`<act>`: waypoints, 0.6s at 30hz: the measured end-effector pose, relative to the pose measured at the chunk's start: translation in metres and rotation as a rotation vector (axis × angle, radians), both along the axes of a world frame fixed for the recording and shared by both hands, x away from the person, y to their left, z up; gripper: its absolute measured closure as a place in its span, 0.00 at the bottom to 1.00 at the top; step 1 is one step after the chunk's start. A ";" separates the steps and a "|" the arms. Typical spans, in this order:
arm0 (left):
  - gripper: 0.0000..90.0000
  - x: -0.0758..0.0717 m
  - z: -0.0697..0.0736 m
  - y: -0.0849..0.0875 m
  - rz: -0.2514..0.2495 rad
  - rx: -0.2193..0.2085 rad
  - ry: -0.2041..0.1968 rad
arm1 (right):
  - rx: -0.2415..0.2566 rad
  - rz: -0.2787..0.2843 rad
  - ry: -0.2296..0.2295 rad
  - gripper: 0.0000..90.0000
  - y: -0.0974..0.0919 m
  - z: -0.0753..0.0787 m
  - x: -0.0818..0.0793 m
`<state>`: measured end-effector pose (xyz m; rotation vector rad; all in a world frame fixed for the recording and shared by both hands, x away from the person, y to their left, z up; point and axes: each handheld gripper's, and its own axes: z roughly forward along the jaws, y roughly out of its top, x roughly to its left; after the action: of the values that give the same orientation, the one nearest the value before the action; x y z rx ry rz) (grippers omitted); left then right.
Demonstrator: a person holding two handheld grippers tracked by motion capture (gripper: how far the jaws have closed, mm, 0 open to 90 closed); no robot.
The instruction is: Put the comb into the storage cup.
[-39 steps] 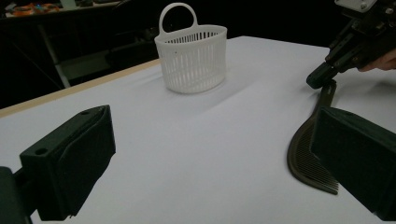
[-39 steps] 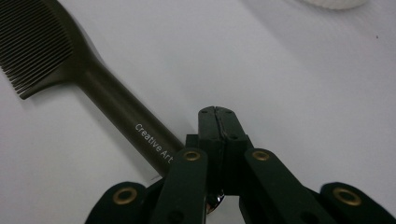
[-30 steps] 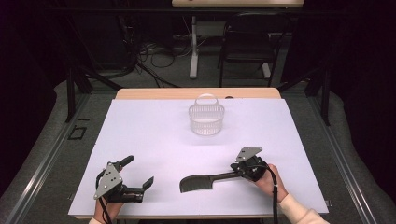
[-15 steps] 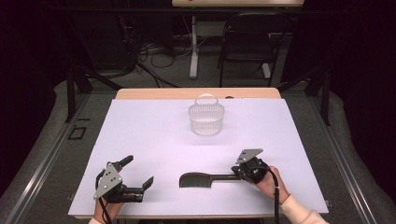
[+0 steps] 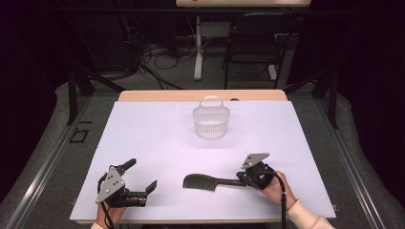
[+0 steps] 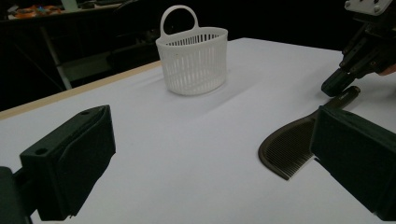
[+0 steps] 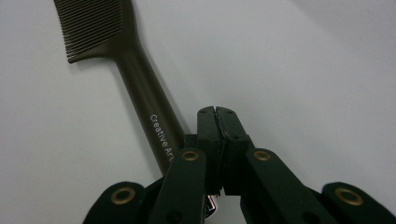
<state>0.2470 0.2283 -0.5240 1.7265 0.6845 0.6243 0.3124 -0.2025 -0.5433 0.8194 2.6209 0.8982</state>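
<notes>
At the near edge of the white table (image 5: 143,129), the right gripper (image 5: 241,179) rests with jaws pressed together on nothing, the handle of a dark comb (image 5: 200,181) lying flat just beside them, while the left gripper (image 5: 142,174) sits spread wide. The pick-up looks unmade: those jaws must part and straddle the handle before the comb can go to the white basket (image 5: 210,122) farther back.

White lettering is printed along the handle of the dark comb (image 7: 140,88); "Creative Ar" can be read in the right gripper view, and the rest is hidden behind the gripper's fingers (image 7: 208,140).
</notes>
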 end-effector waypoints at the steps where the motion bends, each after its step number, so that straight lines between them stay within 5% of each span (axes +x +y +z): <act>1: 0.00 0.000 0.000 0.000 0.001 -0.002 -0.001 | 0.003 -0.002 0.002 0.99 0.001 0.000 -0.001; 18: 0.00 -0.001 0.001 0.000 0.003 -0.005 -0.004 | -0.002 0.005 0.014 0.99 0.002 0.002 -0.005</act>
<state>0.2464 0.2282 -0.5235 1.7194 0.6850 0.6276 0.3070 -0.2004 -0.5417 0.8217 2.6368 0.8945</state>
